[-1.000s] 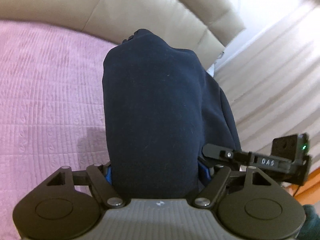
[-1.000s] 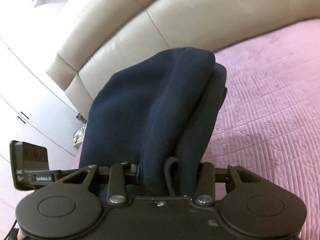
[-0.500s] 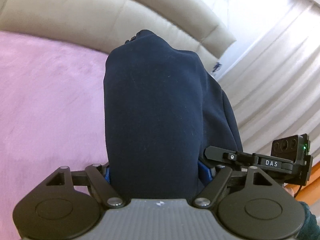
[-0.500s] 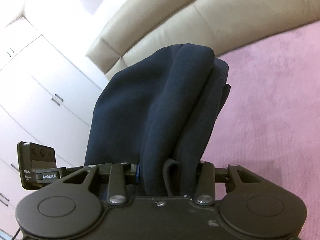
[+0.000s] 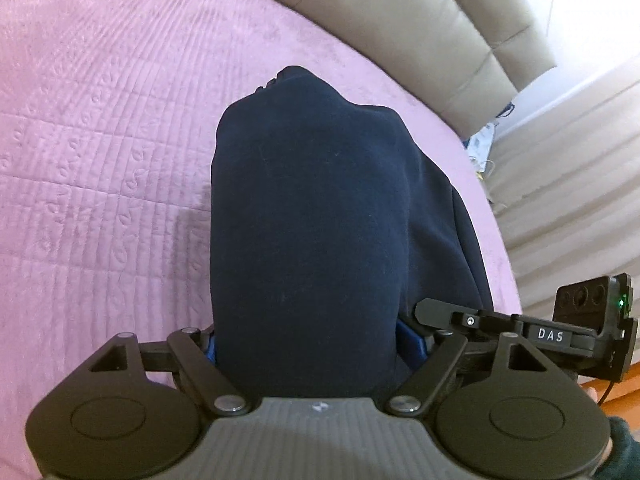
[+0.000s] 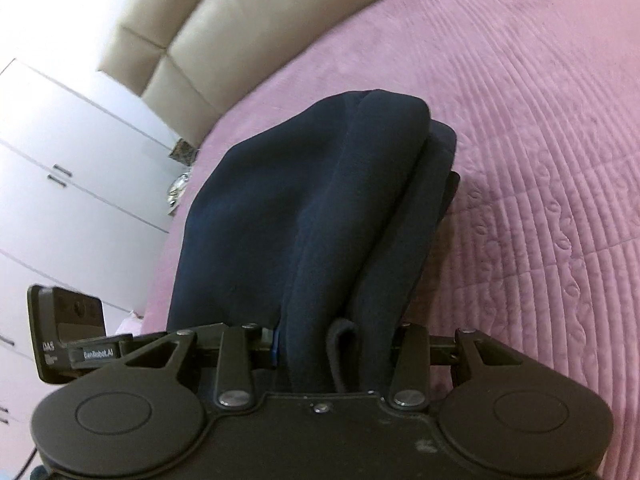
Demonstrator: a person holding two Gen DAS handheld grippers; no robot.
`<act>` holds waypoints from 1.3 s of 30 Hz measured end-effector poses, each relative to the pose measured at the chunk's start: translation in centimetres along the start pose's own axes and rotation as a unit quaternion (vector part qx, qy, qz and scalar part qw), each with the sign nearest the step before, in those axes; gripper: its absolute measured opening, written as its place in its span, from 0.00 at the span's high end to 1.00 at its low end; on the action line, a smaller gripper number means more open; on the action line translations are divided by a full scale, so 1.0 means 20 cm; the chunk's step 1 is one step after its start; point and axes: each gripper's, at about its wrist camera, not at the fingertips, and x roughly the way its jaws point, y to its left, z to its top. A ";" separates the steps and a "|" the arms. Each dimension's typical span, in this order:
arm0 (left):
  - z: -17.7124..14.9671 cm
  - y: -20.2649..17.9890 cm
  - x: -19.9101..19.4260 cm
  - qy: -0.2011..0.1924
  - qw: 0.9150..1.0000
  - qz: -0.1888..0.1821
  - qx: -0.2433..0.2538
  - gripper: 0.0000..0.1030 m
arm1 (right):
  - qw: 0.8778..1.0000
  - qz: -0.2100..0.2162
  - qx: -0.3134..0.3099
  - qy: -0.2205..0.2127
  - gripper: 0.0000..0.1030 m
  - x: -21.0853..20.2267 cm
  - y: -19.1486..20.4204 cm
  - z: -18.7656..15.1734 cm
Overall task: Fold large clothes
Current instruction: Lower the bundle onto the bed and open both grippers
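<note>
Both tongs (image 5: 306,344) (image 6: 334,344) angle downward, clamping the navy garment (image 5: 312,220).

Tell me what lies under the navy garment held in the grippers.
Under the navy garment lies the pink quilted bedspread, with the beige headboard beyond it. The patch directly beneath the cloth is covered, so anything there cannot be seen.

We see a bed under a quilted pink bedspread (image 5: 100,140), a beige padded headboard (image 5: 420,12) beyond, pale curtains (image 5: 560,168), and white wardrobe doors (image 6: 48,168) with small handles.
</note>
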 end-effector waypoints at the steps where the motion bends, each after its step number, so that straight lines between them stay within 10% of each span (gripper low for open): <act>1: 0.00 0.04 0.04 0.003 1.000 0.005 -0.006 0.19 | 1.000 -0.016 -0.014 0.001 0.49 0.03 -0.05 0.01; 5: 0.00 0.12 0.14 0.017 0.999 0.034 0.003 0.15 | 0.992 -0.075 -0.101 -0.024 0.19 0.05 -0.14 0.06; 12: -0.18 0.09 0.08 0.059 0.997 0.036 0.029 0.03 | 0.982 -0.120 -0.134 -0.058 0.18 -0.22 0.08 -0.03; 18: -0.29 0.10 0.10 0.061 0.997 0.038 0.023 0.01 | 0.965 -0.185 -0.187 0.021 0.15 -0.05 0.10 -0.27; 20: -0.31 0.07 0.10 0.058 0.996 0.056 0.047 0.00 | 0.973 -0.177 -0.150 0.007 0.00 -0.05 0.00 -0.28; 29: -0.50 -0.07 0.01 0.032 0.981 0.153 0.117 0.00 | 0.967 -0.211 -0.140 -0.007 0.00 -0.15 -0.08 -0.28; 31: -0.52 -0.10 -0.07 0.023 0.978 0.172 0.116 0.00 | 0.956 -0.253 -0.146 -0.009 0.00 -0.18 -0.04 -0.29; 34: -0.54 -0.17 -0.16 0.008 0.969 0.220 0.112 0.00 | 0.901 -0.390 -0.188 -0.023 0.01 -0.27 0.02 -0.31; 39: -0.60 -0.36 -0.29 -0.024 0.947 0.291 0.136 0.00 | 0.955 -0.266 -0.130 -0.023 0.01 -0.56 0.19 -0.36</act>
